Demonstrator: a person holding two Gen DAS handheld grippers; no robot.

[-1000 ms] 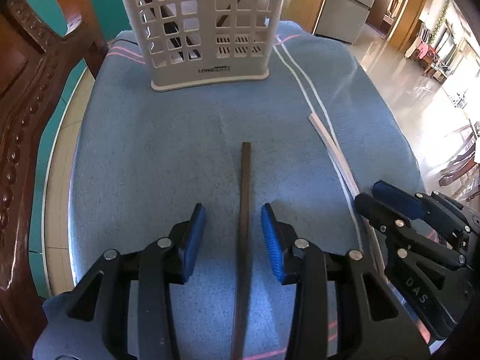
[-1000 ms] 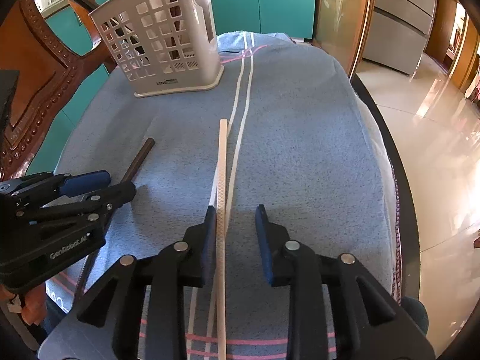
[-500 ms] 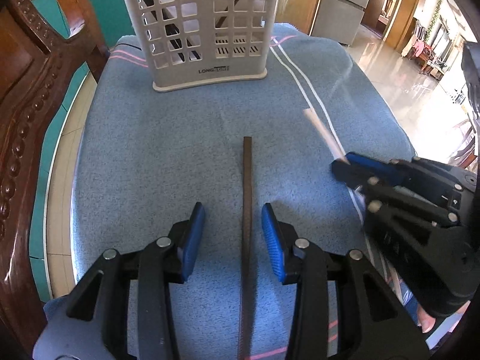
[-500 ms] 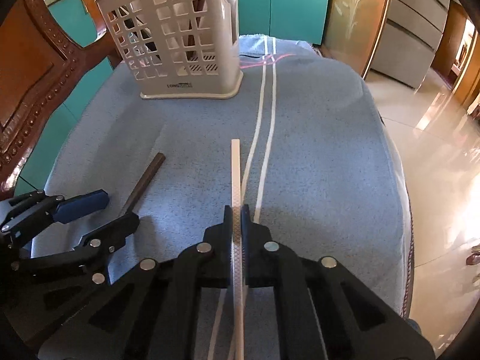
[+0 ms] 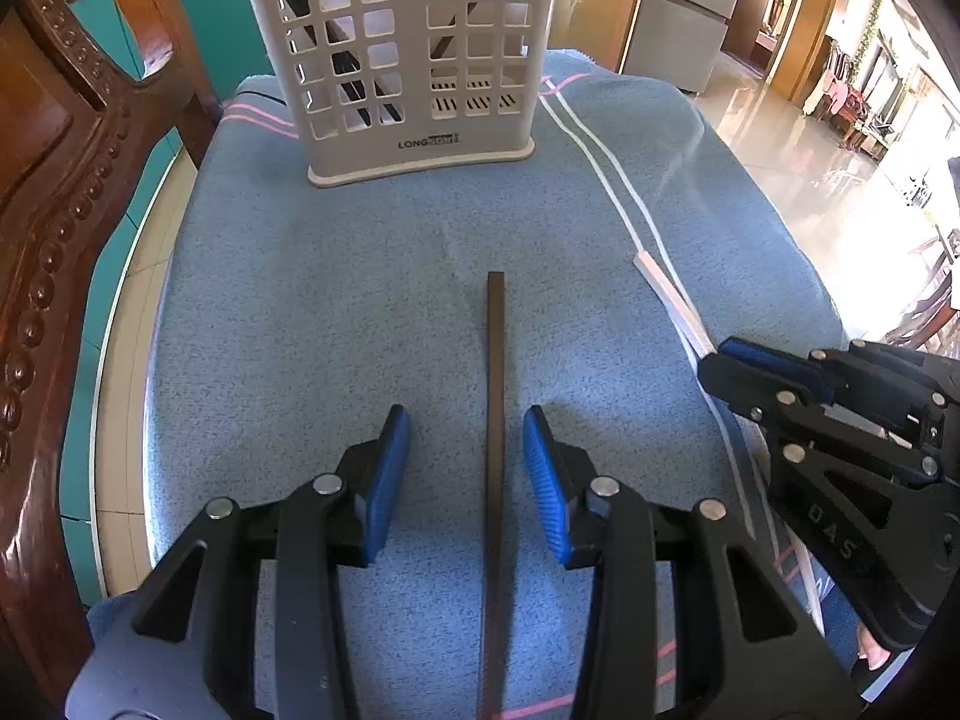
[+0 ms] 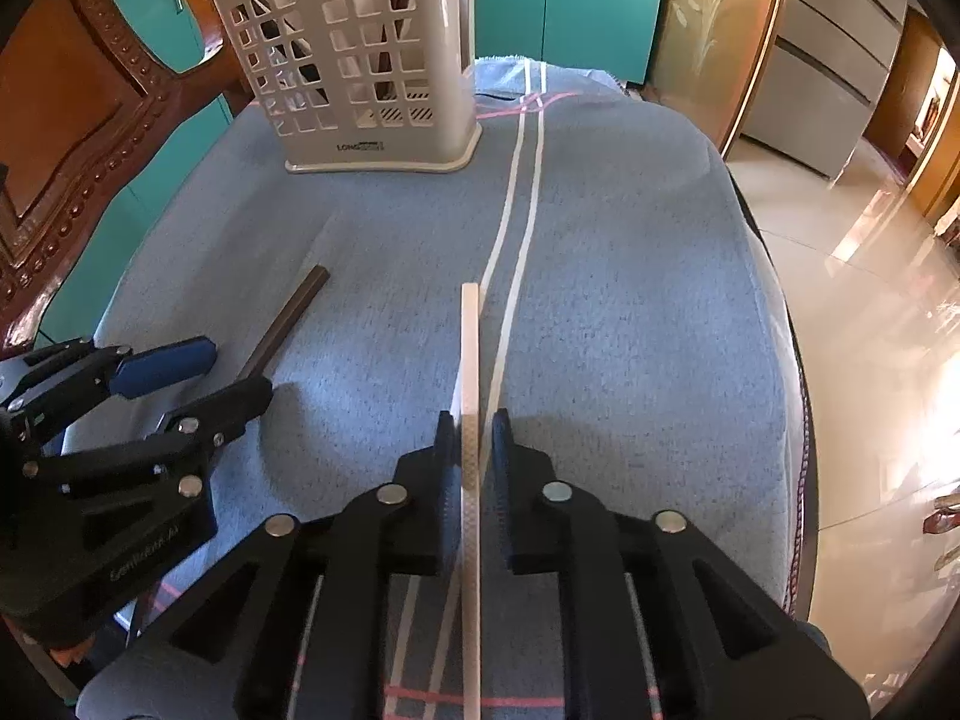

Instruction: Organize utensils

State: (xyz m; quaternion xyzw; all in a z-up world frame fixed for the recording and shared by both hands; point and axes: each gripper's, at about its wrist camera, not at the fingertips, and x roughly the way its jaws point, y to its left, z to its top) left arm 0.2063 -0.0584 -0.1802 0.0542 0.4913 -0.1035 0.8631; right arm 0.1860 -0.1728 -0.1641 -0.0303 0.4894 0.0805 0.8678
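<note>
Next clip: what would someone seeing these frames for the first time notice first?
Probably the white slotted utensil basket standing at the far end of the blue cloth, with some utensils already inside. Next, the two sticks in front of it: a dark chopstick lying between the open fingers of the left gripper, and a pale chopstick between the narrowly parted fingers of the right gripper.

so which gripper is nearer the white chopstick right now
Right. The right gripper has its jaws around the white chopstick, nearly shut on it. The left gripper is off to the side, open, straddling the dark chopstick.
</note>
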